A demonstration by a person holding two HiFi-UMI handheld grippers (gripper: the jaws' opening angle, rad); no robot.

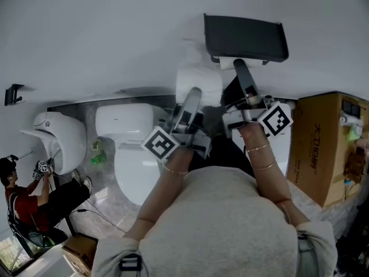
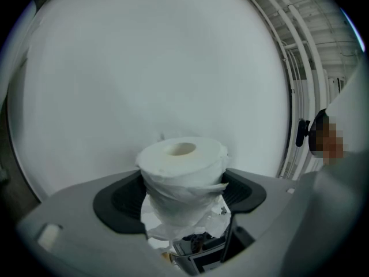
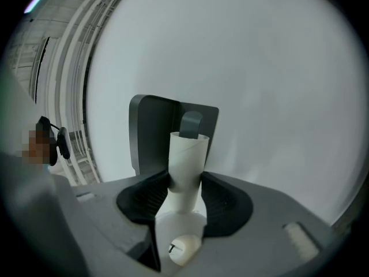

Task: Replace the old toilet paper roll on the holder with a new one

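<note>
While the bare cardboard tube [image 3: 187, 154] sits over the spindle [image 3: 191, 123] of the dark grey wall holder [image 3: 151, 133], I have my right gripper [image 3: 185, 183] on it, fingers [image 3: 144, 203] partly closed and pressing the tube's sides. Just left of it, my left gripper [image 2: 184, 186] has its fingers [image 2: 124, 198] clamped round a full white toilet paper roll [image 2: 181, 163], with loose sheets crumpled beneath, up before the white wall [image 2: 144, 68].
</note>
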